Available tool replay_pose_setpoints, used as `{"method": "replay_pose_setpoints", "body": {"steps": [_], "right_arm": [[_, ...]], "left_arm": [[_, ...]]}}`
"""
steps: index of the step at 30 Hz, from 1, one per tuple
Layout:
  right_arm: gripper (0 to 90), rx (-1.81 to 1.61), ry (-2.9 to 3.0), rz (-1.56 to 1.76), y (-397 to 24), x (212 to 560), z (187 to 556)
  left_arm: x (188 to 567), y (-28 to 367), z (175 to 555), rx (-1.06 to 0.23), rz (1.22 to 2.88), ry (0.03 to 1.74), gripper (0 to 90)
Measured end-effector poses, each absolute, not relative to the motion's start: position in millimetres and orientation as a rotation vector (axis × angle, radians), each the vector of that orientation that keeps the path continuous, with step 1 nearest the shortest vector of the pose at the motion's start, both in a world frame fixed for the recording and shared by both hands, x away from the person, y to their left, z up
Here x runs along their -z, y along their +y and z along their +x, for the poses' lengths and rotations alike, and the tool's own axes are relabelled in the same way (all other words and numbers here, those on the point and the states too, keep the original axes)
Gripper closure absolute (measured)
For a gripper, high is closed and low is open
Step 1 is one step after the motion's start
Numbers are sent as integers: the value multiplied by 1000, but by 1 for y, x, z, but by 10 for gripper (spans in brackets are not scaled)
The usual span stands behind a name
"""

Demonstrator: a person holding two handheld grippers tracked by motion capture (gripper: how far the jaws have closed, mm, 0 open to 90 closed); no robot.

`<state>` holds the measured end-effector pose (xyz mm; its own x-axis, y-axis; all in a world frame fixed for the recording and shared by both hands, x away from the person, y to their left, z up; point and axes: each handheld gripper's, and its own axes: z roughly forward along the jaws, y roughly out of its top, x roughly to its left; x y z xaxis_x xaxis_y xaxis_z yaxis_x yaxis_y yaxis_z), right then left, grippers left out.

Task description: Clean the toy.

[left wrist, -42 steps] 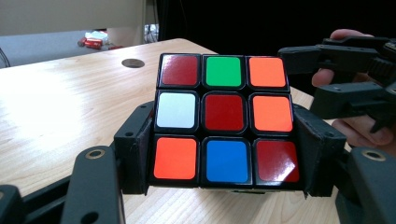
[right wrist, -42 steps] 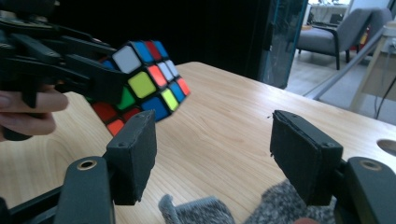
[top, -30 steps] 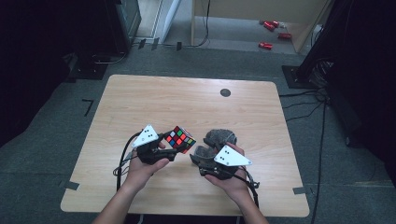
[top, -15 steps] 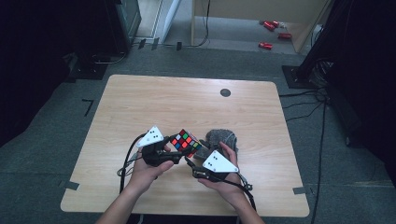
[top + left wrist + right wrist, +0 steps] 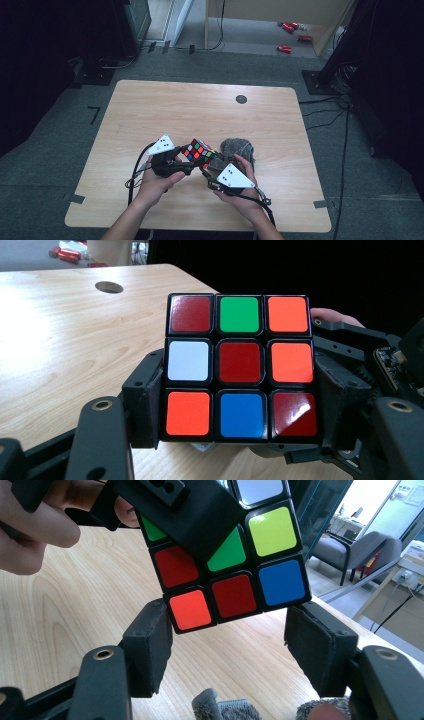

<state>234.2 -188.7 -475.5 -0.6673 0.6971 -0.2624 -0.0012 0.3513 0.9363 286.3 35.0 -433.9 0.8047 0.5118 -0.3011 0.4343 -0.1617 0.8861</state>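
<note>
Puzzle cube (image 5: 199,152) held above the desk (image 5: 150,110), clamped at its sides by the left claw (image 5: 240,415), right claw (image 5: 227,645) just below the cube, jaws just closing, pads not yet touching, grey cloth (image 5: 239,148) beside the cube

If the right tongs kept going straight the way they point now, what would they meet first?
Most likely the puzzle cube, held by the left tongs. Its lower corner sits just ahead of the right tongs, whose jaws have just been closing; exact depth is unclear.

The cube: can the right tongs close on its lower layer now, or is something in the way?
Probably yes. In the right gripper view the cube hangs just above the open right tongs, and the gap between them looks free. The left tongs grip it higher up.
</note>
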Motion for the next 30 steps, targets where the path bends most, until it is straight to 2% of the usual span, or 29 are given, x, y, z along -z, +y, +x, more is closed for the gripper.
{"method": "replay_pose_setpoints", "body": {"steps": [3,10,15,18,30], "right_arm": [[275,-1325,1957,592,-188,476,235],[251,-1325,1948,556,-187,476,232],[264,-1321,1945,535,-185,478,232],[318,-1319,1936,517,-184,478,230],[345,-1318,1940,508,-185,474,228]], "left_arm": [[435,35,287,-65,1803,736,351],[438,29,287,-40,1835,746,350],[440,26,287,-16,1846,760,350],[441,24,286,-14,1841,765,350],[441,27,289,25,1814,753,333]]}}
